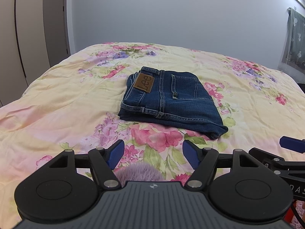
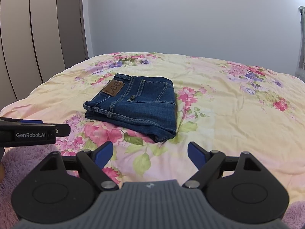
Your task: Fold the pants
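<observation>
Dark blue jeans [image 1: 171,101] with a brown Lee patch [image 1: 144,84] lie folded into a compact stack on the floral bed cover [image 1: 66,99]. They also show in the right wrist view [image 2: 137,105]. My left gripper [image 1: 153,153] is open and empty, held back from the near edge of the jeans. My right gripper [image 2: 150,153] is open and empty, also short of the jeans. The right gripper's blue tip shows at the right edge of the left wrist view [image 1: 291,144]. The left gripper's side shows at the left of the right wrist view [image 2: 34,131].
The bed cover [image 2: 228,114] is yellow and pink with flowers. A grey wardrobe [image 2: 28,47] stands to the left and a plain wall [image 1: 171,15] behind. A green curtain [image 1: 295,42] hangs at the right. A purple fluffy fabric [image 2: 24,164] lies by the near edge.
</observation>
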`<state>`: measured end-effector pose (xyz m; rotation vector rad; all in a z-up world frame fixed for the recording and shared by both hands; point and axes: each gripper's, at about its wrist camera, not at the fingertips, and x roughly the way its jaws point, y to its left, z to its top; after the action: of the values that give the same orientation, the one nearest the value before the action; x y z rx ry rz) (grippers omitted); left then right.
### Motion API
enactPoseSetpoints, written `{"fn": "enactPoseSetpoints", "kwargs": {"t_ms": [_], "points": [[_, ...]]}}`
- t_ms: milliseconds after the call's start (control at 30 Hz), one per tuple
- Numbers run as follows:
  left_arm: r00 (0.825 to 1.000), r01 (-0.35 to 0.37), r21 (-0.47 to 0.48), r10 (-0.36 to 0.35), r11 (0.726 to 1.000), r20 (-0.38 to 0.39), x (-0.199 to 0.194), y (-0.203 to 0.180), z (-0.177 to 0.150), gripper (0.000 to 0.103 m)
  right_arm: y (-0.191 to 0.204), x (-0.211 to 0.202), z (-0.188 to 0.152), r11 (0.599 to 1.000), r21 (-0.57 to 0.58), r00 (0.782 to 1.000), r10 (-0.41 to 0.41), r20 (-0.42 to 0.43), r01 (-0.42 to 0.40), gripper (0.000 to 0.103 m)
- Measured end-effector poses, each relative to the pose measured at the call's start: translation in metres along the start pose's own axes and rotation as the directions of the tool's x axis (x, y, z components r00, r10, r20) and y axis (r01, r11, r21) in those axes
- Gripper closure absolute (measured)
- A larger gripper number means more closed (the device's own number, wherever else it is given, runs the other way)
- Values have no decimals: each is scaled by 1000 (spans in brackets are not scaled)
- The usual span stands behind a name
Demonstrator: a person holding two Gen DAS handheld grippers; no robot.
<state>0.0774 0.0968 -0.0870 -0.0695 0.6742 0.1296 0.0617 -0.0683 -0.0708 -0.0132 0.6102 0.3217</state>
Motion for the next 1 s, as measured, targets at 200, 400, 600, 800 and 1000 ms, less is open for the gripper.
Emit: {"fn": "enactPoseSetpoints", "kwargs": {"t_ms": [200, 400, 600, 800, 1000], "points": [[1000, 1, 0, -1, 1000, 1, 0, 0, 0, 21, 0, 0, 0, 1000, 0, 1000, 0, -1, 0, 22], [1000, 2, -2, -2, 1000, 1, 0, 0, 0, 21, 0, 0, 0, 1000, 1, 1000, 0, -2, 0, 22], [1000, 6, -3, -6, 1000, 2, -2, 0, 1, 21, 0, 1, -3, 1000, 5, 1000, 0, -9, 1, 22], [1000, 6, -3, -6, 1000, 8, -3, 0, 1, 21, 1, 1, -4, 1000, 4, 1000, 1, -14, -1, 22], [1000, 7, -4, -7, 1000, 11, -4, 0, 1, 22, 2, 2, -2, 1000, 3, 1000, 6, -25, -5, 22]]}}
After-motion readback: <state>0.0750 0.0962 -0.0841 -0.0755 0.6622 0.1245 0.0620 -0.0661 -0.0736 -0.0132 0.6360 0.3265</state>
